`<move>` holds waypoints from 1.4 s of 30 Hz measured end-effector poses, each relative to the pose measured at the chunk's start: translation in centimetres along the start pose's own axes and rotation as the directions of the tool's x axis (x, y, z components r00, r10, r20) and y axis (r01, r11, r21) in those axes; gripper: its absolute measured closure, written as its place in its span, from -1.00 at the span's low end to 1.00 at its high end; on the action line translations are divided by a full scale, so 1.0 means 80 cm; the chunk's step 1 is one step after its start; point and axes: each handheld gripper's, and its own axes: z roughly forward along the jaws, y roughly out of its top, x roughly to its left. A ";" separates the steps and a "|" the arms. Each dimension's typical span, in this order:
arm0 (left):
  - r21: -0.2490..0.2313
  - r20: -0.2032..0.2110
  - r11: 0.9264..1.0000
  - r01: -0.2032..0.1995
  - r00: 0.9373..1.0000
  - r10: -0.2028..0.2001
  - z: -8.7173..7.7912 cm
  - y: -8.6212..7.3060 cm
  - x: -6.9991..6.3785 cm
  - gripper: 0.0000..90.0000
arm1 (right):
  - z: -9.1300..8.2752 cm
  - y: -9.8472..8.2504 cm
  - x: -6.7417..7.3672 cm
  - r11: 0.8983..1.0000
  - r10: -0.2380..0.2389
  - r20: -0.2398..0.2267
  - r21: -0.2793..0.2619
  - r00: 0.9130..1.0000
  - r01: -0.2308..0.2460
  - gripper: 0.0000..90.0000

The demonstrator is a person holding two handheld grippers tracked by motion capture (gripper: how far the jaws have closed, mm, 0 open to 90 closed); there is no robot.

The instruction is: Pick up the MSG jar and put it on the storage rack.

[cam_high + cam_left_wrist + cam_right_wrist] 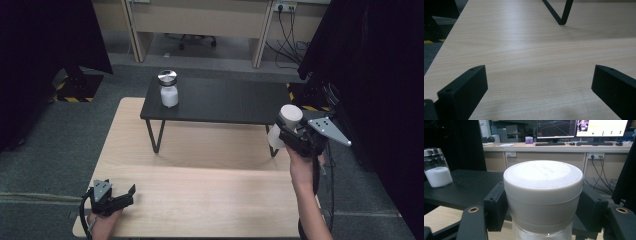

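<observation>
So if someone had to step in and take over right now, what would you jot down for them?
Right gripper: jaws shut on the white-lidded jar, held in the air by the right end of the black shelf.
Left gripper: jaws open, nothing between them, low over the wooden table near its left front corner.
Steel-lidded jar: standing on the shelf's left end.
Done: one jar gripped.
Left: probably setting it down; where is unclear.

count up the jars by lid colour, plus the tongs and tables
Jars with a white lid: 1, the white-lidded jar clamped in the right tongs
Jars with a silver lid: 1, the silver-lidded jar standing on the black table
Tongs: 2, right ones and the open left tongs
Tables: 2, the black one and the light wooden table
Total: 6
</observation>
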 end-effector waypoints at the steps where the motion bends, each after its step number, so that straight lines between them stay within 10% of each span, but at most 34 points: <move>1: 0.001 0.001 1.000 0.001 1.000 -0.001 0.000 0.000 0.000 -1.00 | 0.001 0.003 0.000 1.000 -0.003 0.000 -0.002 1.000 0.003 -0.24; 42: -0.004 0.001 1.000 0.018 1.000 -0.018 0.000 0.000 0.003 -1.00 | 0.094 0.034 -0.021 0.998 -0.036 0.042 -0.045 0.998 0.038 -0.24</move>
